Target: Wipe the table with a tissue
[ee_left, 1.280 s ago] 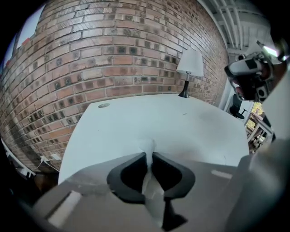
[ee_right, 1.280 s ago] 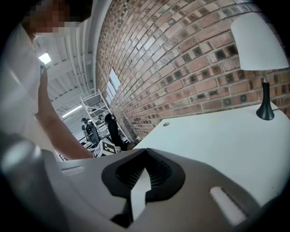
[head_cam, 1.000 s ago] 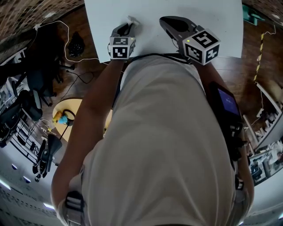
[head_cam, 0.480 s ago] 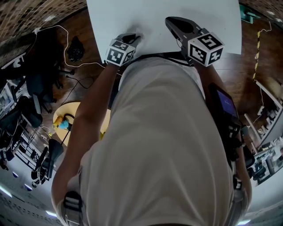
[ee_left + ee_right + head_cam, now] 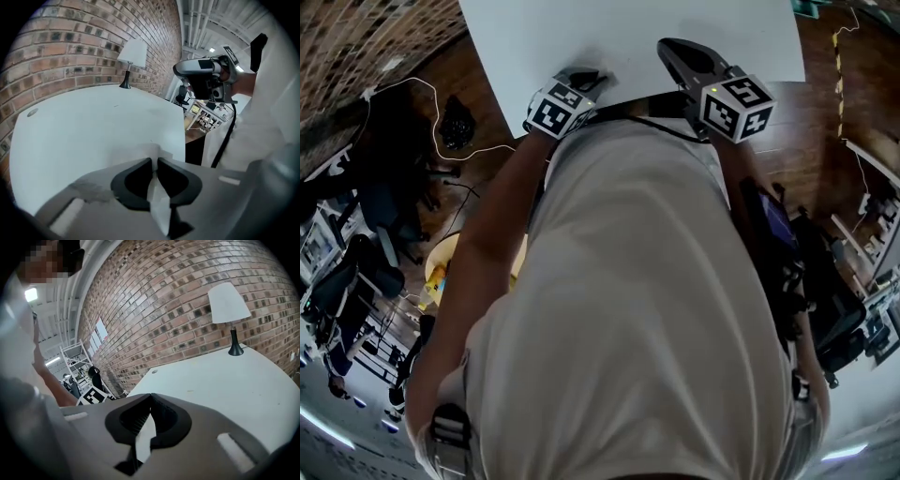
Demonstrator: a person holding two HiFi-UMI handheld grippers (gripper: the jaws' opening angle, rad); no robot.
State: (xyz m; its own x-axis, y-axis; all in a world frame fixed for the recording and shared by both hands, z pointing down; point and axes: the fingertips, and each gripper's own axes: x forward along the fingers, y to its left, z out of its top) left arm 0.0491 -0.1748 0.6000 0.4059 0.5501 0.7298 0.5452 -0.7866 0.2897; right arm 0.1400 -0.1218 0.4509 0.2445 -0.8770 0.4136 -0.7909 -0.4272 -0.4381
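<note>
A white tissue (image 5: 158, 206) is pinched between the dark pads of my left gripper (image 5: 154, 161). Its free end spreads flat on the white table (image 5: 93, 126) just beyond the tips. In the head view the left gripper (image 5: 584, 81) sits low over the table's near edge, angled to the right, and the tissue is hidden under it. My right gripper (image 5: 680, 54) hovers over the table (image 5: 628, 37) to the right, apart from the left one. In the right gripper view its jaws (image 5: 151, 397) meet at the tips with nothing between them.
A table lamp with a white shade (image 5: 131, 52) stands at the table's far side by the brick wall (image 5: 178, 301). A cable hole (image 5: 32, 112) is set in the tabletop. Dark wooden floor, cables and chairs (image 5: 384, 197) lie left of the table.
My left gripper has slid back toward the table's near edge and rolled to point right, and the tissue no longer shows in the head view. The right gripper has shifted slightly right.
</note>
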